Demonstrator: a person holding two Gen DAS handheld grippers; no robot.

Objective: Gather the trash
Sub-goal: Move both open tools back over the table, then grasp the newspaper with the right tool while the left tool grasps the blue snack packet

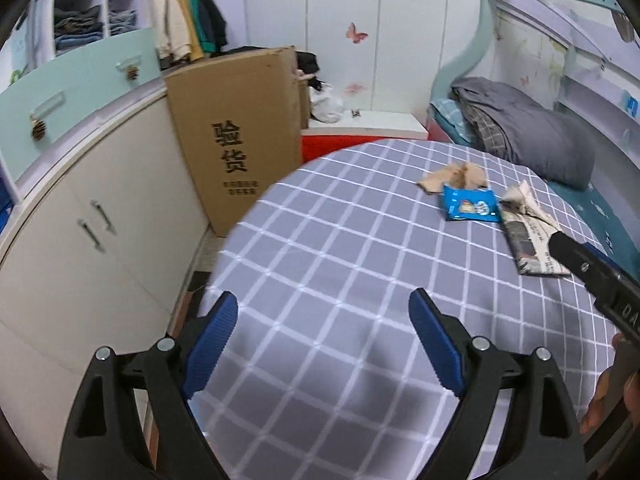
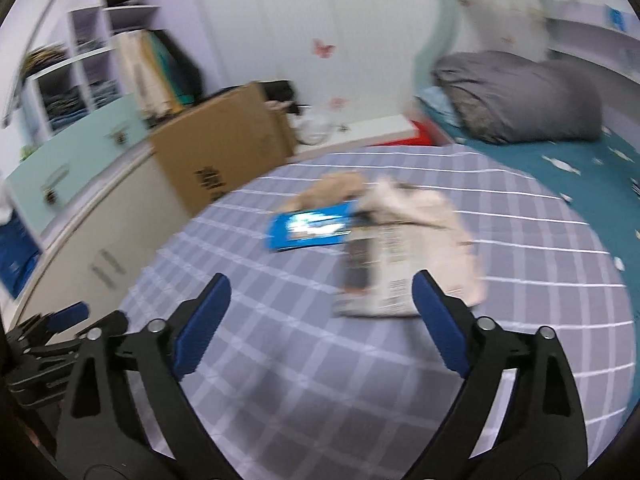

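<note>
The left gripper (image 1: 324, 340) is wide open with nothing between its blue pads. It hangs over the near part of a grey checked sheet (image 1: 320, 248). The right gripper (image 2: 322, 316) is wide open too and holds nothing. Farther off on the sheet lie three bits of trash. A blue wrapper (image 2: 310, 230) sits in the middle, a folded newspaper (image 2: 392, 264) touches its right side, and a crumpled brown paper (image 1: 454, 176) lies just behind it. A big cardboard box (image 1: 236, 136) stands to the left.
</note>
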